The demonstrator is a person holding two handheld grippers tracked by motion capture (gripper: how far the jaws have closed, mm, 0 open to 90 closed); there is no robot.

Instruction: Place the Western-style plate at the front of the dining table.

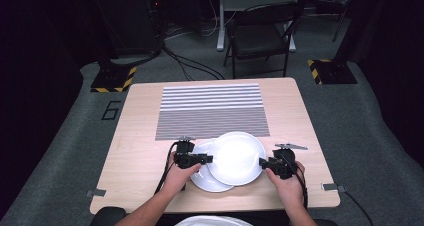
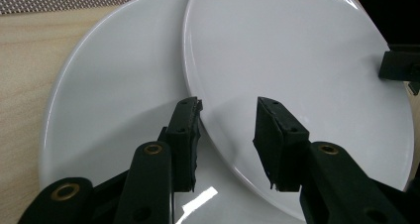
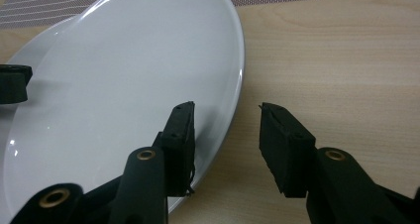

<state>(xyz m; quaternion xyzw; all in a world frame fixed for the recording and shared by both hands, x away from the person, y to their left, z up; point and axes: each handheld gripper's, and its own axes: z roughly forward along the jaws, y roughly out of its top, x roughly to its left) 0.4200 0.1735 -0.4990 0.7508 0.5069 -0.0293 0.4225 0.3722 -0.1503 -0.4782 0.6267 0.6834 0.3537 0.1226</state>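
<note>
The pale wooden desk [image 1: 140, 136] carries a striped mat [image 1: 210, 111] across its far half. Just in front of the mat, toward the person's edge, two white plates overlap. The upper plate [image 1: 237, 158] lies partly on the lower plate [image 1: 207, 181], which pokes out at the left and front. The left gripper [image 1: 207, 159] meets the upper plate's left rim and the right gripper [image 1: 262, 162] its right rim. In the left gripper view the fingers [image 2: 185, 130] stand apart, with the upper plate's edge running through the gap and the lower plate beneath. In the right gripper view the fingers [image 3: 181, 135] are likewise apart, one over the plate and one over bare wood, the rim between them. No pad visibly presses. The plate looks like glazed ceramic: rigid, fairly heavy, slick and likely to chip or break if dropped. The thin raised rim is the sensible place to grip, on opposite sides at once, so the plate lifts level and cannot pivot or slide out.
</note>
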